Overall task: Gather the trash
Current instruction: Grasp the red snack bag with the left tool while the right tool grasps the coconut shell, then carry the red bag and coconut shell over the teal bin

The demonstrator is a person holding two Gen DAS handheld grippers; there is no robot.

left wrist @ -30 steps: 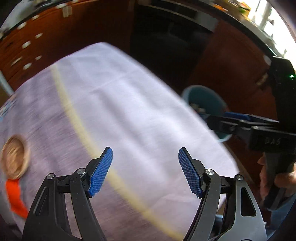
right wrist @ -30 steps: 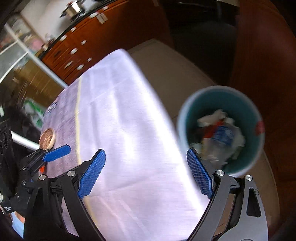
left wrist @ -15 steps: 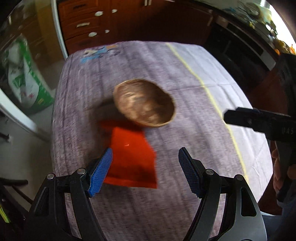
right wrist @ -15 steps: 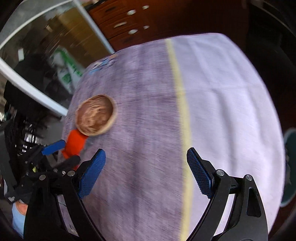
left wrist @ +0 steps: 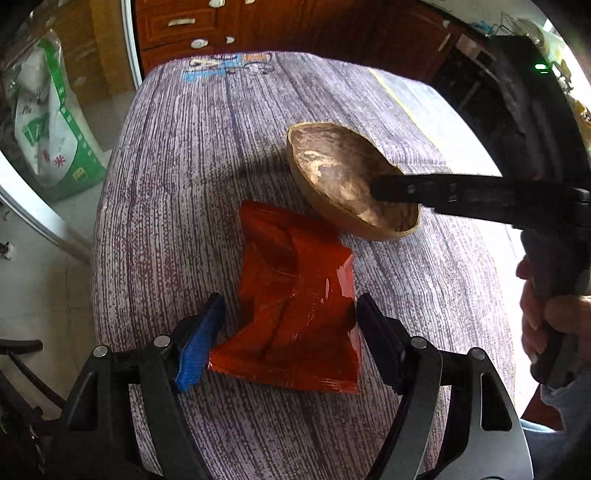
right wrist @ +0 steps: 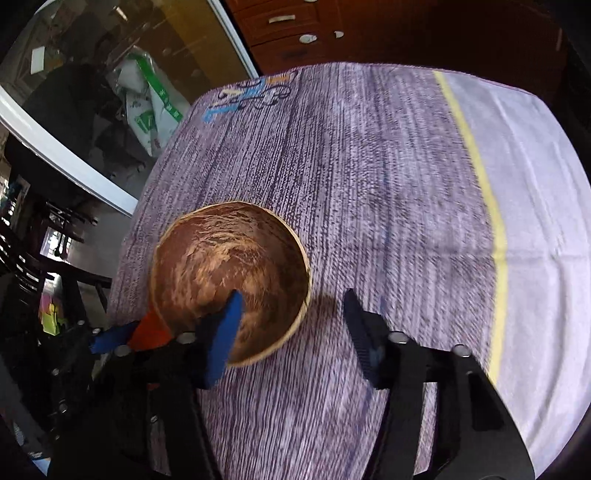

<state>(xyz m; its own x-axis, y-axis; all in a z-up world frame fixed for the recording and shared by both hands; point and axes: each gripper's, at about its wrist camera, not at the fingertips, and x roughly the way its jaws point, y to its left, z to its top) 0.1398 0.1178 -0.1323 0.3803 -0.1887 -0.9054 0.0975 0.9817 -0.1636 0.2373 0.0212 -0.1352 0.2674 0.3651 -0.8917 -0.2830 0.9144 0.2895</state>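
Note:
A crumpled red wrapper (left wrist: pixel 295 295) lies on the purple-grey tablecloth (left wrist: pixel 184 166), just in front of a brown wooden bowl (left wrist: pixel 340 177). My left gripper (left wrist: pixel 286 343) is open and low over the cloth, one finger at each side of the wrapper. In the right wrist view my right gripper (right wrist: pixel 291 332) straddles the near rim of the bowl (right wrist: pixel 221 258), left finger inside, right finger outside over the cloth. Its jaws are closing and the pads stand clear of the rim. The wrapper (right wrist: pixel 149 332) peeks out at the bowl's left.
A person's hand (left wrist: pixel 546 317) holds the right gripper's handle at the right. A green-and-white sack (left wrist: pixel 48 129) stands on the floor beyond the table's left edge. Wooden drawers (left wrist: pixel 177 26) are behind. A yellow stripe (right wrist: pixel 491 206) divides the cloth.
Both views swung from the teal bin and the white end of the cloth to the bowl and wrapper. My left gripper came down around the wrapper. My right jaws narrowed over the bowl's rim.

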